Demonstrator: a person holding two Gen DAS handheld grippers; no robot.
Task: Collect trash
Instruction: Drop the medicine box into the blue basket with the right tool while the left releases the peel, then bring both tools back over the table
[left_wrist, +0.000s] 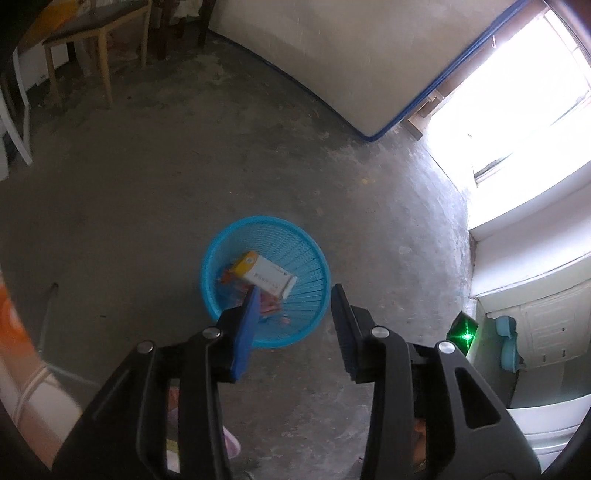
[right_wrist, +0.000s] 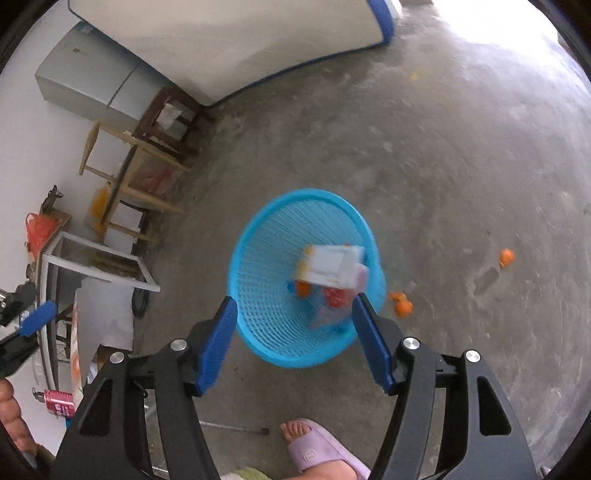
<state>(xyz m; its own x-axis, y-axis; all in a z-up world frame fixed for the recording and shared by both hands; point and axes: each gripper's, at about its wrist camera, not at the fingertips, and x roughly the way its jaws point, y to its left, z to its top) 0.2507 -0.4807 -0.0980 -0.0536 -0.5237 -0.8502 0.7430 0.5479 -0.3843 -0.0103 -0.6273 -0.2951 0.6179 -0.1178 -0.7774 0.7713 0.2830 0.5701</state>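
A round blue mesh basket (left_wrist: 266, 221) stands on the concrete floor. In it lie a white and yellow carton (left_wrist: 266, 277) and red and orange scraps. My left gripper (left_wrist: 295, 291) hangs above the basket's near rim, open, with nothing between its blue pads. In the right wrist view the basket (right_wrist: 306, 194) sits just ahead of my right gripper (right_wrist: 295, 301), which is also open and holds nothing. The carton (right_wrist: 332, 267) looks blurred inside the basket there. Orange peel pieces (right_wrist: 400, 302) lie on the floor right of the basket, and one more orange peel piece (right_wrist: 506, 257) lies farther right.
A mattress (left_wrist: 332, 55) leans on the wall behind. Wooden stools (right_wrist: 147, 166) and a grey fridge (right_wrist: 92, 81) stand at the left. A person's foot in a purple slipper (right_wrist: 317, 446) is near the basket. A pink can (right_wrist: 57, 402) sits at the lower left.
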